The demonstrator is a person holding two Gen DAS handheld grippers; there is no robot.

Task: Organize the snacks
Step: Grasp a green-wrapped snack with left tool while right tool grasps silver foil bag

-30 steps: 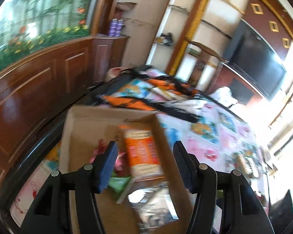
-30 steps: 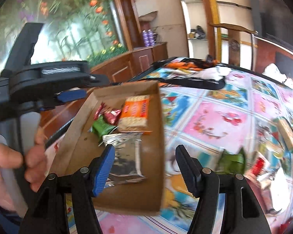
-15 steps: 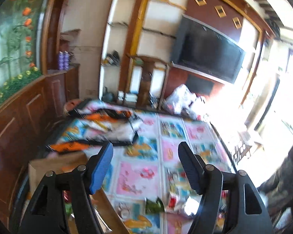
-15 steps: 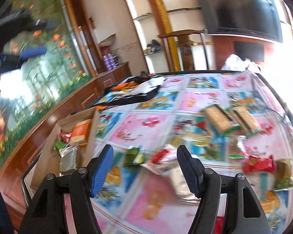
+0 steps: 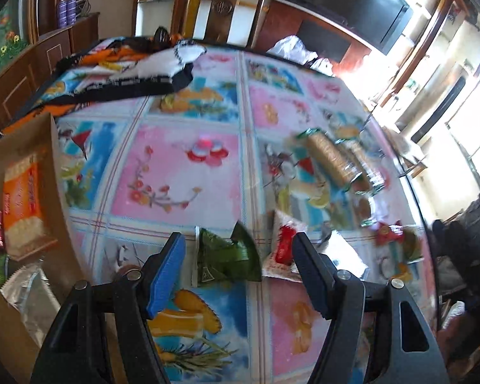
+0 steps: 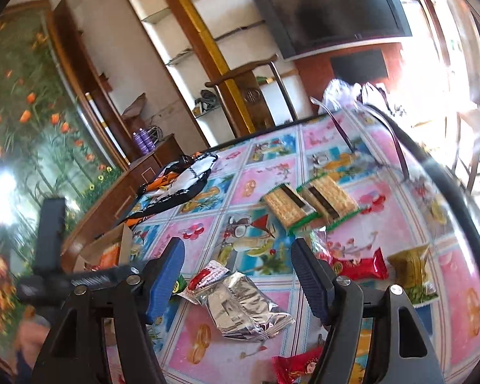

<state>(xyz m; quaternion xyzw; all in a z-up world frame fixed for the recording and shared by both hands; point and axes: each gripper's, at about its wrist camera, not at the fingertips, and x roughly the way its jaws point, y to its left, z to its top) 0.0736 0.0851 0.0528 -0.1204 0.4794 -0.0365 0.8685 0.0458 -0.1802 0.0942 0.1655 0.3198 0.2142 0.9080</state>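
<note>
My left gripper [image 5: 238, 272] is open and empty, just above a green snack packet [image 5: 227, 259] on the table. A cardboard box [image 5: 57, 192] at the left holds an orange cracker pack [image 5: 22, 204] and a silver packet [image 5: 28, 294]. My right gripper [image 6: 236, 278] is open and empty above a silver foil packet [image 6: 243, 307] and a red-and-white packet [image 6: 208, 275]. Two green-edged cracker packs [image 6: 307, 204] lie farther out. The box [image 6: 112, 249] and the left gripper's body [image 6: 51, 256] show at the left of the right wrist view.
The table has a colourful patterned cloth [image 5: 182, 172]. Red packets [image 6: 358, 267] and a green-gold packet [image 6: 412, 272] lie at the right. An orange, black and white cloth [image 5: 137, 64] is heaped at the far end. Plastic bags [image 6: 345, 92], a chair and a TV stand beyond.
Both grippers have swung away from the box to the right and tipped down over the loose snacks on the table. Both have stayed open and empty.
</note>
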